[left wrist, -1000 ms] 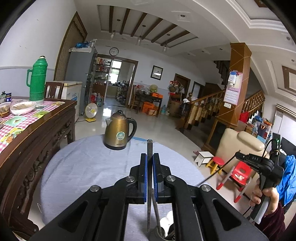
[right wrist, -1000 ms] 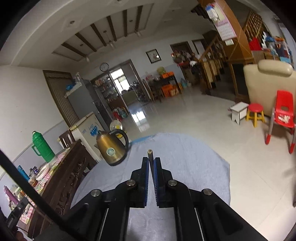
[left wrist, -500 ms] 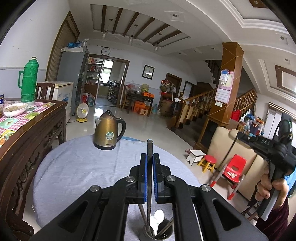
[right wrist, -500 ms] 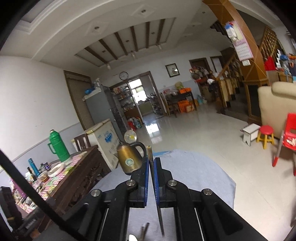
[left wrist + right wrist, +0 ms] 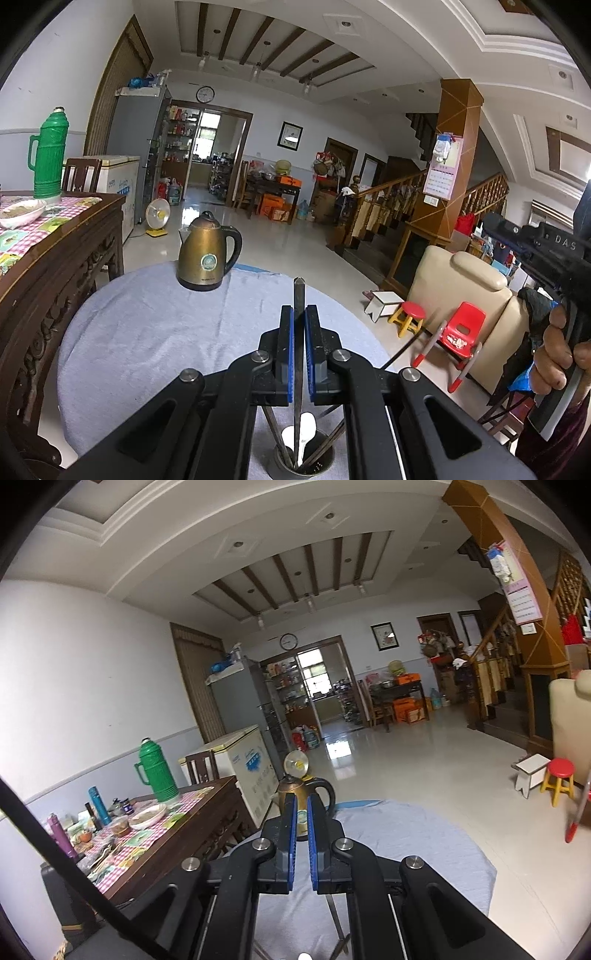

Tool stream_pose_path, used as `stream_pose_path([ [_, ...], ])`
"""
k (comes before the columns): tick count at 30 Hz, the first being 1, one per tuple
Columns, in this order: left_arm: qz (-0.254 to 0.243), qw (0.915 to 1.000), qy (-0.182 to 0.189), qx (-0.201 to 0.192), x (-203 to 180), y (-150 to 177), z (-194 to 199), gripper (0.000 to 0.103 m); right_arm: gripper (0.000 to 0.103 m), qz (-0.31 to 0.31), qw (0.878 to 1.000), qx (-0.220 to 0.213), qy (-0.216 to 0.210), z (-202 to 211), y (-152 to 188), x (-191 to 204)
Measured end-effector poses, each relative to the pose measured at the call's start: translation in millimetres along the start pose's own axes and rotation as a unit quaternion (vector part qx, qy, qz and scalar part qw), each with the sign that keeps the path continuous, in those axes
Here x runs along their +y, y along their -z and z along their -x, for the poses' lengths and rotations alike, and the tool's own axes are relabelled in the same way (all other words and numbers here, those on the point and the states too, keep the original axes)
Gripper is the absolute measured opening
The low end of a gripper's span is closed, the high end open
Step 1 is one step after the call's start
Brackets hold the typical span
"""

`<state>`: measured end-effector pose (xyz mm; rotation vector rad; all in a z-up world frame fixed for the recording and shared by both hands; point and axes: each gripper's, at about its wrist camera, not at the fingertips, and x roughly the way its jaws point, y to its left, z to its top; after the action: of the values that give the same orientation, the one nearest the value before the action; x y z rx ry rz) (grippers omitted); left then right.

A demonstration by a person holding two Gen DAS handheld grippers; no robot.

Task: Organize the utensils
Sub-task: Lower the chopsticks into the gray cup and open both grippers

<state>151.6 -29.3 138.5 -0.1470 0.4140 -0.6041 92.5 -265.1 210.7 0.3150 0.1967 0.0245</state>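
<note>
Left gripper (image 5: 299, 317) is clamped on a dark chopstick (image 5: 298, 295), held upright; its top sticks out above the blue pads (image 5: 286, 347), its lower end reaches down into the cup (image 5: 303, 463) right below the fingers. Left view shows the cup's contents: a white spoon (image 5: 306, 430) and a few more dark sticks leaning against the rim. Cup stands on the grey cloth (image 5: 155, 332) at the near edge of the round table.

Right gripper (image 5: 301, 808) has a narrow gap between its pads (image 5: 291, 834) and nothing in it: released. Through the gap you see the kettle (image 5: 317, 788) behind. Right view barely catches the cup area: only thin stick ends (image 5: 334, 919) and a white speck at the bottom edge; the cup itself is hidden below the fingers.

Only in the left view: the person's right hand (image 5: 561, 354) on the other gripper's black handle, far right, and the red chair (image 5: 463, 328) by the beige sofa. Kettle (image 5: 207, 254) is fully visible there, at the far side of the cloth.

Only in the right view: the full wooden side table (image 5: 177, 834) with checked cloth, green thermos (image 5: 157, 771), bowl and bottles.
</note>
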Motion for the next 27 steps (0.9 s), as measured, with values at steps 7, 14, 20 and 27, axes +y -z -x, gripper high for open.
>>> stream_pose_path([
  [7,0.000,0.9999,-0.005,0.014,1.3,5.6,-6.2,0.006,0.006,0.017,1.000,0.018,-0.010,-14.1,11.1,12.9],
  [14,0.001,0.9997,-0.016,0.019,7.5,7.5,-10.5,0.006,0.007,-0.027,0.993,0.099,0.057,-62.6,38.7,-38.6],
  [20,0.005,0.9995,-0.013,0.029,8.7,8.3,-18.6,0.006,0.039,-0.158,0.944,0.287,0.048,-127.9,116.9,-127.6],
  [27,-0.004,0.9994,-0.008,0.034,0.8,8.5,-25.0,0.006,0.041,-0.419,0.808,0.413,-0.009,-190.3,238.3,-231.5],
])
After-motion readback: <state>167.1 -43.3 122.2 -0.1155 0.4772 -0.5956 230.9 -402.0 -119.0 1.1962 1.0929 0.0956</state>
